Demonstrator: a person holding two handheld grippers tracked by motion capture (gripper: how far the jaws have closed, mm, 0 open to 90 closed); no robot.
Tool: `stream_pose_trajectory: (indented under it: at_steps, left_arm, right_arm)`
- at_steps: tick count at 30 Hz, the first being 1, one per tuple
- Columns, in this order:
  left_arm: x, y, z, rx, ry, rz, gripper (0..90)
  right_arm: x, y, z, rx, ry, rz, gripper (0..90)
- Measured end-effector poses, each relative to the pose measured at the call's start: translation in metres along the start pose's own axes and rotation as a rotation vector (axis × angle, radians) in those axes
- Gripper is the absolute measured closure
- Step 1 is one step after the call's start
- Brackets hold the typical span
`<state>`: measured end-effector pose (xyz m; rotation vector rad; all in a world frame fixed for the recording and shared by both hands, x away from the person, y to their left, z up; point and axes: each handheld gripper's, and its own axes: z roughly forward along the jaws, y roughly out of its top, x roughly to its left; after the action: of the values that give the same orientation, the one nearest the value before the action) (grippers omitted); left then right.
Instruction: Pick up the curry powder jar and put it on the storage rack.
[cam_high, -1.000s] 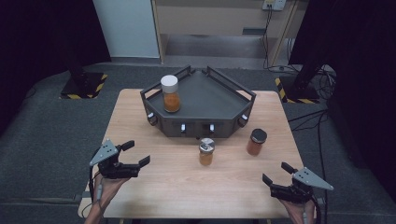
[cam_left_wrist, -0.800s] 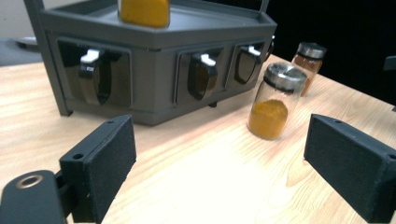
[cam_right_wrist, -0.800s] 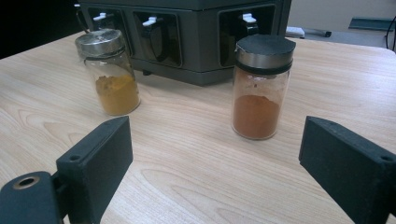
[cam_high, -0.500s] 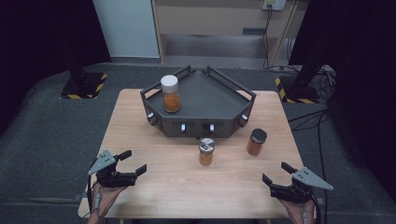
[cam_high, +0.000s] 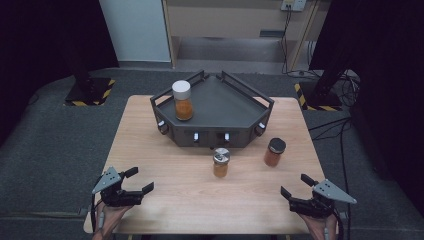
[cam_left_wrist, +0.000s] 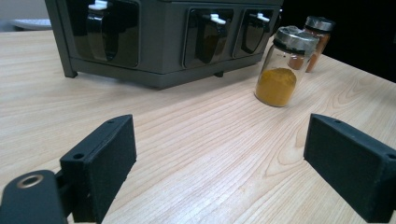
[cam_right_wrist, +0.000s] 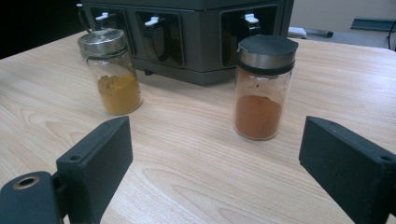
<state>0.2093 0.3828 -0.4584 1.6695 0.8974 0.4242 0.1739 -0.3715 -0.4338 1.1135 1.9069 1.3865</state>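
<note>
Wooden desk (cam_high: 165, 150): pale grain, carries a dark rack and three spice jars.
Rack (cam_high: 235, 107): dark grey, angled, at the far middle of the desk; small white-tipped handles along its front.
White-lidded jar (cam_high: 182, 100): upright on the rack's left part, orange contents.
Silver-lidded jar (cam_high: 221, 162): upright on the desk just before the rack's front; yellow powder.
Black-lidded jar (cam_high: 275, 152): upright, right of the silver-lidded one, apart from it; reddish-brown powder.
Left tool (cam_high: 135, 181): near left corner of the desk, released, nothing between the jaws.
Right tool (cam_high: 297, 185): near right corner, released, jaws wide, pointed toward both loose jars, touching neither.
</note>
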Motion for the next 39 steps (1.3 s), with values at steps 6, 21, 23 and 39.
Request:
stream_pose_trajectory:
  at_steps: [6, 21, 23, 39]
  left_arm:
    - [0.0013, -0.0016, -0.0001, 0.003, -0.007, 0.009, 8.3]
    - [0.0026, -0.0041, -0.0014, -0.007, 0.001, -0.012, 6.1]
    - [0.0023, -0.0043, -0.0015, -0.009, 0.005, -0.011, 5.9]
    - [0.0009, -0.0044, -0.0013, -0.005, 0.018, -0.002, 5.7]
  right_arm:
    - [0.0008, 0.0006, 0.0, 0.004, -0.003, -0.001, 9.6]
    - [0.0004, 0.0005, 0.0006, 0.002, 0.001, -0.004, 9.6]
    - [0.0003, 0.0005, 0.0005, 0.002, 0.001, -0.006, 9.6]
    - [0.0007, 0.0004, 0.0004, 0.001, 0.001, -0.005, 9.6]
